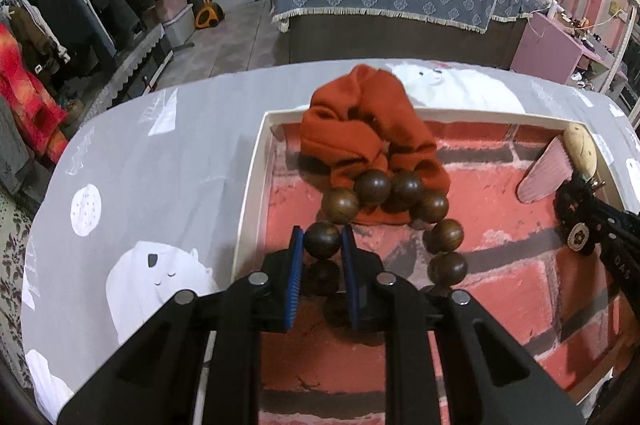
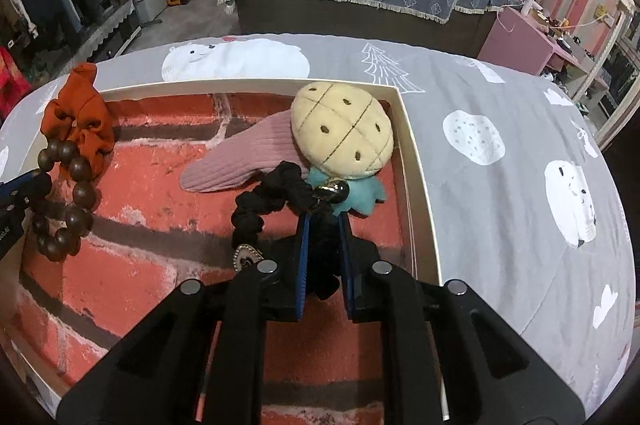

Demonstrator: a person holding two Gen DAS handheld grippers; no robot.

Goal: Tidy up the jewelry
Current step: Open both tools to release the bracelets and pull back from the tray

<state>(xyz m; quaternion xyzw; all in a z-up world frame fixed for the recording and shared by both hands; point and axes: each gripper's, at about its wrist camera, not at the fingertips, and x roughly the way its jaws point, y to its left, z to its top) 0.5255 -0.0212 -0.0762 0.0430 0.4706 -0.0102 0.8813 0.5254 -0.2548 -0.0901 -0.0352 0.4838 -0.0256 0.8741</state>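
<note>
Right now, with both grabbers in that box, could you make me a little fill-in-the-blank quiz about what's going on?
1. The left gripper has its jaws closed on a bead of the brown ____ bracelet.
2. The right gripper holds a scrunchie whose color is ____.
3. The orange scrunchie lies draped over the box's ____ wall.
4. The floor of the box is printed like red ____.

Missing words: wooden; black; far; bricks
</note>
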